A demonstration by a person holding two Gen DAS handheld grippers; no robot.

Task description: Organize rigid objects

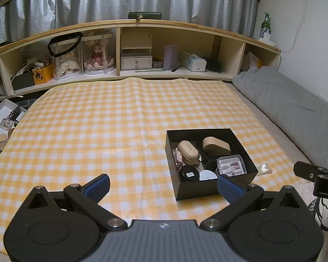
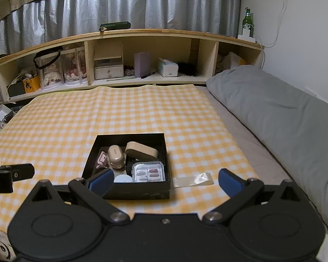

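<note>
A black open box (image 1: 199, 191) (image 2: 140, 191) sits on the yellow checked cloth (image 1: 98, 120) (image 2: 65, 118). In it lie a tan case (image 1: 216, 145) (image 2: 141, 151), a beige oval case (image 1: 188, 150) (image 2: 115, 156), a clear box of press-on nails (image 1: 231, 165) (image 2: 148, 171), a black round tin (image 1: 189, 173), a white round lid (image 1: 208, 174) (image 2: 123, 178) and a pink item (image 2: 101, 159). My left gripper (image 1: 164, 185) is open and empty, left of the box. My right gripper (image 2: 165, 181) is open and empty, just in front of the box.
A clear plastic wrapper (image 2: 193, 179) (image 1: 265, 169) lies right of the box. A grey pillow (image 2: 273, 118) runs along the right. A wooden shelf (image 1: 131, 50) with dolls, boxes and tissues stands behind. A white tray (image 1: 2, 118) with small items sits off the left edge.
</note>
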